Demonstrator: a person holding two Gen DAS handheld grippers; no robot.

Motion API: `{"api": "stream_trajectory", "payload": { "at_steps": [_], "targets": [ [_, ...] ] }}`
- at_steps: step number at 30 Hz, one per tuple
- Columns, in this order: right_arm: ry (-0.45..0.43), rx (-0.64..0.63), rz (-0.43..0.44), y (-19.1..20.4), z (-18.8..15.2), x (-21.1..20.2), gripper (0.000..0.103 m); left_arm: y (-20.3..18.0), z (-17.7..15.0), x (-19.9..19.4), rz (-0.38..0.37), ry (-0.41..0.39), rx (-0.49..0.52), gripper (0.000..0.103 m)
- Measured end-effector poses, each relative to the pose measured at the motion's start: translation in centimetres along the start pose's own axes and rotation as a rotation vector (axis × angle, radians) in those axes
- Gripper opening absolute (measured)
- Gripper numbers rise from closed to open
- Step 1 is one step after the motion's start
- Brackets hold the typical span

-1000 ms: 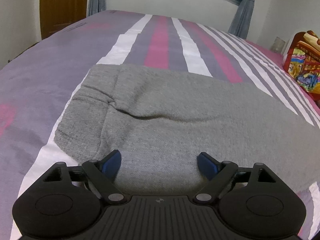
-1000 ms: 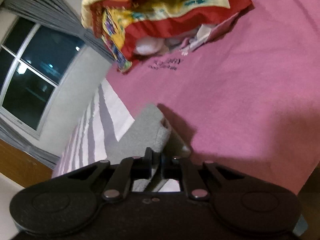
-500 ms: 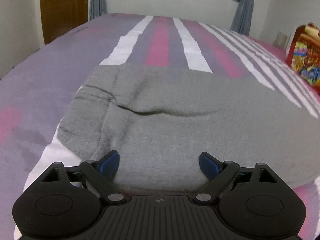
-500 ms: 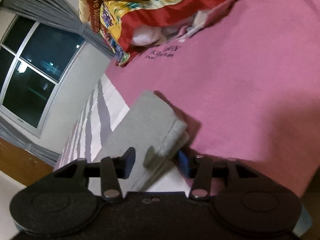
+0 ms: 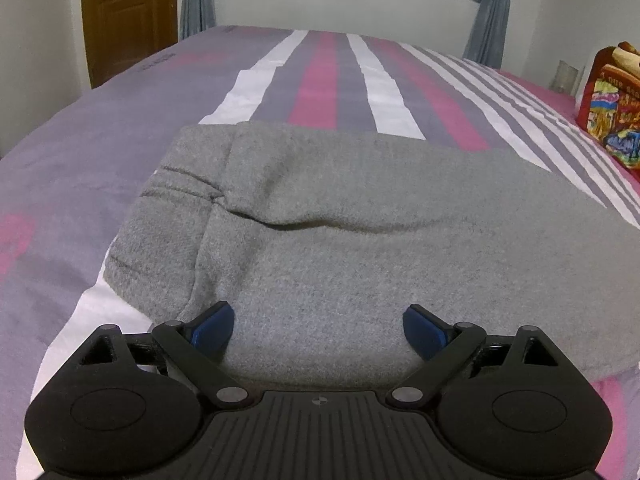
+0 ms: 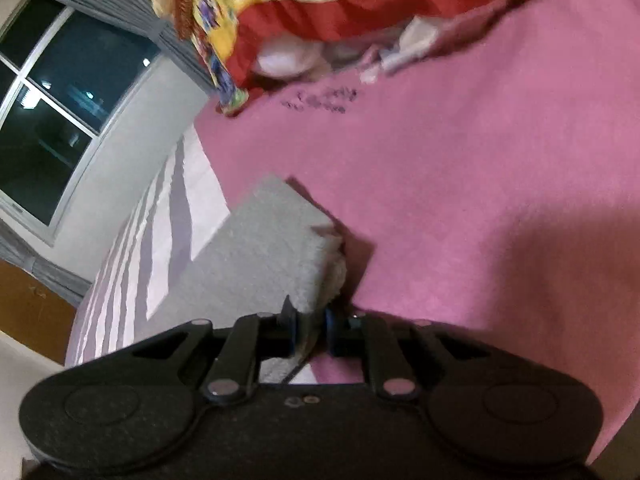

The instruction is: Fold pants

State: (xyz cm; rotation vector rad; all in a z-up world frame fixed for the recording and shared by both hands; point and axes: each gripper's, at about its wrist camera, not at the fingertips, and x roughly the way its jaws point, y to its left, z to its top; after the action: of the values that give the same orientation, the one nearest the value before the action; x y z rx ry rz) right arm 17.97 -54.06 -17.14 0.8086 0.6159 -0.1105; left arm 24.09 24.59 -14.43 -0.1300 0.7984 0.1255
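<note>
Grey fleece pants (image 5: pixel 360 248) lie folded flat on the striped bed (image 5: pixel 316 80). Left hand-held gripper (image 5: pixel 318 330): jaws wide, just opened further, hovering over the cloth. Right hand-held gripper (image 6: pixel 309 330): clamped on the pants' corner (image 6: pixel 280 256).

Dark lettering is printed on the pink bedsheet (image 6: pixel 460 168) and on the colourful red bag (image 5: pixel 612 120), but it is too blurred and small in both views to be read.
</note>
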Motion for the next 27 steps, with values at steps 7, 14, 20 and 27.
{"api": "stream_trajectory", "payload": {
  "at_steps": [7,14,20,27],
  "targets": [
    [0.05,-0.033,-0.03,0.4,0.7,0.3,0.015,0.4,0.3,-2.8,0.034,-0.115,-0.03,0.092],
    [0.083,-0.023,-0.059,1.0,1.0,0.8,0.015,4.4,-0.8,-4.4,0.138,-0.153,-0.129,0.092],
    [0.098,0.077,-0.043,0.2,1.5,1.3,0.018,8.3,-2.2,-1.5,0.108,-0.002,-0.249,0.094],
    [0.064,-0.032,-0.129,4.6,2.2,0.6,0.016,9.2,-2.3,-2.1,0.067,-0.039,-0.26,0.094]
  ]
}}
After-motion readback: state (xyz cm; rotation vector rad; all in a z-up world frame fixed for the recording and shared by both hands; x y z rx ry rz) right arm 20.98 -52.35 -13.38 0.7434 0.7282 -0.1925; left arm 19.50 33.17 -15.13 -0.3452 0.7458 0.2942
